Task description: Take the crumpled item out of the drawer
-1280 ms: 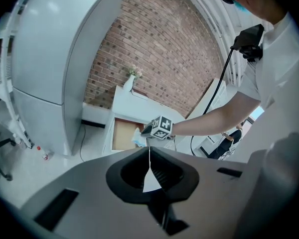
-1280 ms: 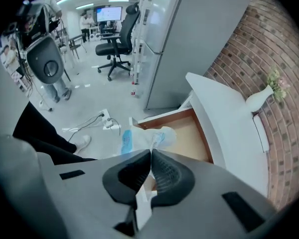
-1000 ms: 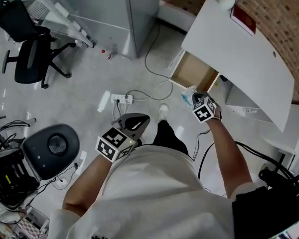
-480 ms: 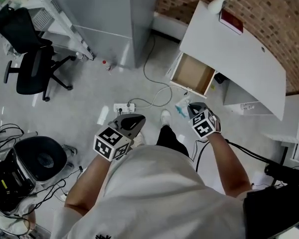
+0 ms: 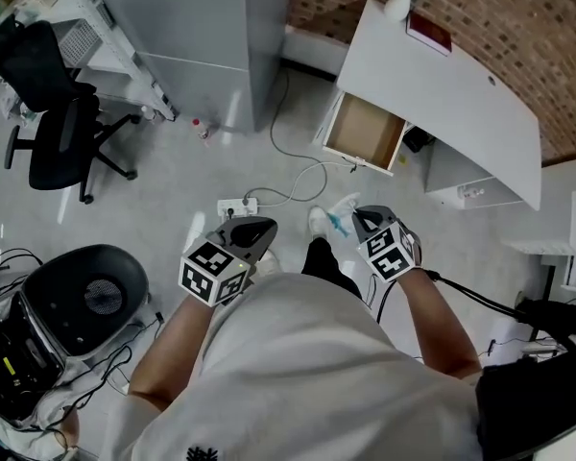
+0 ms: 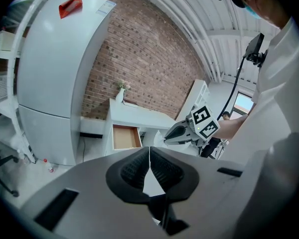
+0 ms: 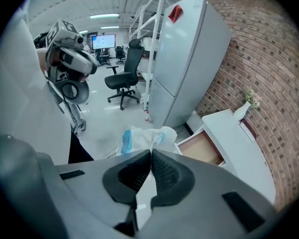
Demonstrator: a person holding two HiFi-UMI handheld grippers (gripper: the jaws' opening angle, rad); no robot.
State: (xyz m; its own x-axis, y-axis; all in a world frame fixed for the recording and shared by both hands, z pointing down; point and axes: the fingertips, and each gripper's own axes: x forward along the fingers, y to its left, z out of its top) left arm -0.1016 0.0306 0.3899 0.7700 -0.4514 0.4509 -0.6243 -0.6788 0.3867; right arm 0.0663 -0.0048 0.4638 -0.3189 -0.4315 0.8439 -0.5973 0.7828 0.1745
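Note:
The crumpled item (image 5: 341, 211), a white and blue wrapper, hangs over the floor, pinched at the tip of my right gripper (image 5: 358, 221), which is shut on it. In the right gripper view the wrapper (image 7: 139, 136) bulges just beyond the closed jaws of the right gripper (image 7: 151, 151). The wooden drawer (image 5: 365, 133) stands pulled out of the white desk (image 5: 442, 94), its inside bare, well apart from both grippers. My left gripper (image 5: 256, 230) is held low in front of the body, shut with nothing in it; its jaws meet in the left gripper view (image 6: 149, 151).
A grey cabinet (image 5: 211, 27) stands left of the desk. A power strip (image 5: 237, 205) and cables lie on the floor between the drawer and my feet. A black office chair (image 5: 53, 113) and a round black device (image 5: 86, 296) are at the left. A vase (image 5: 398, 3) and red book (image 5: 429, 33) sit on the desk.
The right gripper has drawn back from the drawer toward the body, carrying the crumpled item. The whole view has backed away from the desk. The left gripper stays shut and low.

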